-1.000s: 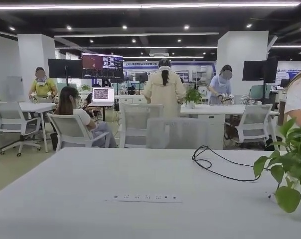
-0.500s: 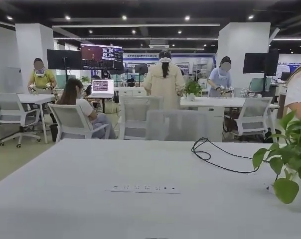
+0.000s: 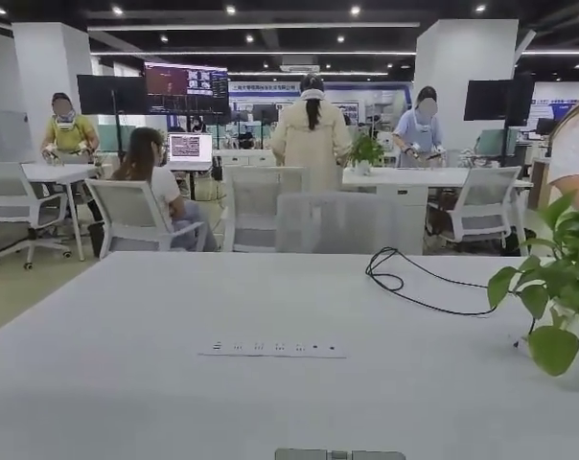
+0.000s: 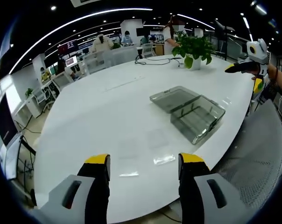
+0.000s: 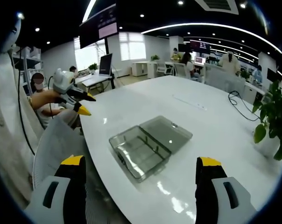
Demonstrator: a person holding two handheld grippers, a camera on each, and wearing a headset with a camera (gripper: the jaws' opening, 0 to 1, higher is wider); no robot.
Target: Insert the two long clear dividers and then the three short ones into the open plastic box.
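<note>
Left gripper [image 4: 144,159] and right gripper [image 5: 141,161] are held wide and empty on either side of the box [image 4: 197,116]. It is set open at the table [image 4: 94,116] edge, evidently for loading. Dividers [image 4: 156,138] are laid flat beside it, untouched.

White table [image 4: 85,121]: open clear plastic box [image 4: 187,109] near one edge, flat clear dividers [image 4: 163,159] just beside box, socket strip [image 4: 124,84] further in from box, potted plant [image 4: 193,46] and black cable [image 4: 150,59] well beyond box.

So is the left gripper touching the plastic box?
Apart. The left gripper view shows bare white table between the left gripper and the open plastic box.
</note>
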